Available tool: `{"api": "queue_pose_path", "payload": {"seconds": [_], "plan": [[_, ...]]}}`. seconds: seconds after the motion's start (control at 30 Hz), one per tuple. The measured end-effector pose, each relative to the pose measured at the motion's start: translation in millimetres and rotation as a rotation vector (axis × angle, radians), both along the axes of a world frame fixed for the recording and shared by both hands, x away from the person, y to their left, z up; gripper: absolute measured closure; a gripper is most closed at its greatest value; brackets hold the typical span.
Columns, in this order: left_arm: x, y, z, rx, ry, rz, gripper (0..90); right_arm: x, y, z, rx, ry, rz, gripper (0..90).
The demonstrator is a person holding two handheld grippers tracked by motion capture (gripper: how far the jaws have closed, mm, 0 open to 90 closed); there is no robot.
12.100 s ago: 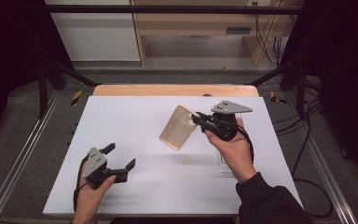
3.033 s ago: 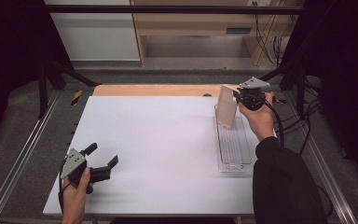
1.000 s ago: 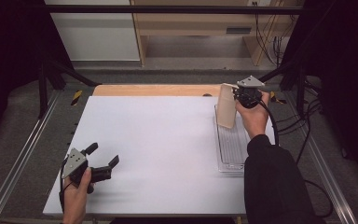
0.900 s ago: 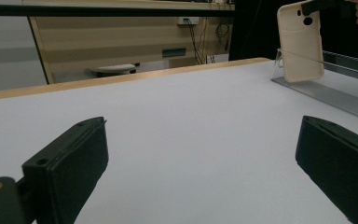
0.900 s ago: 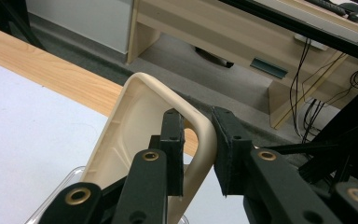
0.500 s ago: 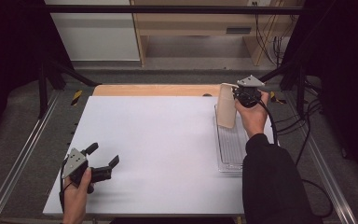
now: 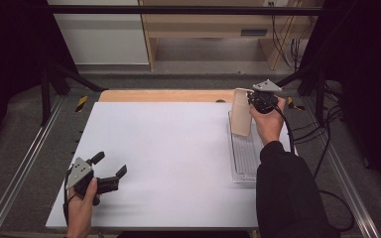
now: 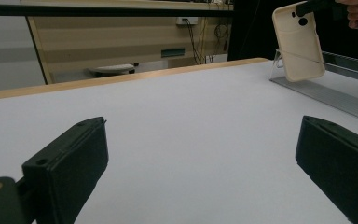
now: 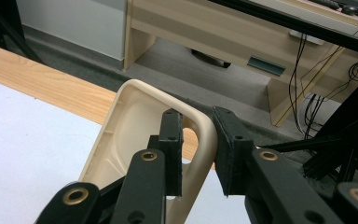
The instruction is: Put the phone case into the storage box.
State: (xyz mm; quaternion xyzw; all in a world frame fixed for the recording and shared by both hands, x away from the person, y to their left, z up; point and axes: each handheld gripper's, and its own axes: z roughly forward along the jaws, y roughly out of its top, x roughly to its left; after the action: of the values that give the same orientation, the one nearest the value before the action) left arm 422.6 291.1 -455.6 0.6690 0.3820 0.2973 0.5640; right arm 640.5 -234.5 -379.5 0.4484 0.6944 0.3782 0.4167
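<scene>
A cream phone case (image 7: 240, 113) hangs upright over the far end of a clear plastic tray (image 7: 245, 153) at the table's right side. My right gripper (image 7: 250, 96) is shut on the case's top edge. In the right gripper view one jaw sits inside the phone case (image 9: 126, 140) and the other outside its rim, with the right gripper (image 9: 198, 126) pinching that rim. My left gripper (image 7: 110, 164) rests open near the front left of the white table. Nothing lies between the jaws of the left gripper (image 8: 200, 154). From there the phone case (image 8: 298, 44) and the tray (image 8: 335, 93) show far off.
The white table top (image 7: 178, 148) ends in a wooden strip (image 7: 163, 95) at its far edge. Metal rails (image 7: 25, 163) run along both sides. A desk and hanging cables (image 7: 292, 44) stand beyond the table. A black cable (image 7: 302, 134) trails from the right gripper.
The right gripper carried the phone case from mid-table to the tray's far end and has held still for the last second. The left gripper drew back to the front left.
</scene>
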Motion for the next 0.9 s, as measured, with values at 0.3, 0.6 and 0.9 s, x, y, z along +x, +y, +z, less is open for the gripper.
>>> {"api": "queue_pose_path", "payload": {"seconds": [0.3,0.6,0.9], "plan": [[0.2,-0.8,-0.4,0.004,0.005,-0.002,2.0,1.1,1.5,-1.0,0.009,-0.003,-0.008,73.5],[0.2,-1.2,-0.3,0.002,0.003,-0.004,2.0,2.4,2.7,-2.4,0.022,-0.001,-0.009,72.9],[0.2,-1.2,-0.3,0.002,0.003,-0.004,2.0,4.5,4.0,-5.0,0.032,0.002,-0.008,72.0]]}}
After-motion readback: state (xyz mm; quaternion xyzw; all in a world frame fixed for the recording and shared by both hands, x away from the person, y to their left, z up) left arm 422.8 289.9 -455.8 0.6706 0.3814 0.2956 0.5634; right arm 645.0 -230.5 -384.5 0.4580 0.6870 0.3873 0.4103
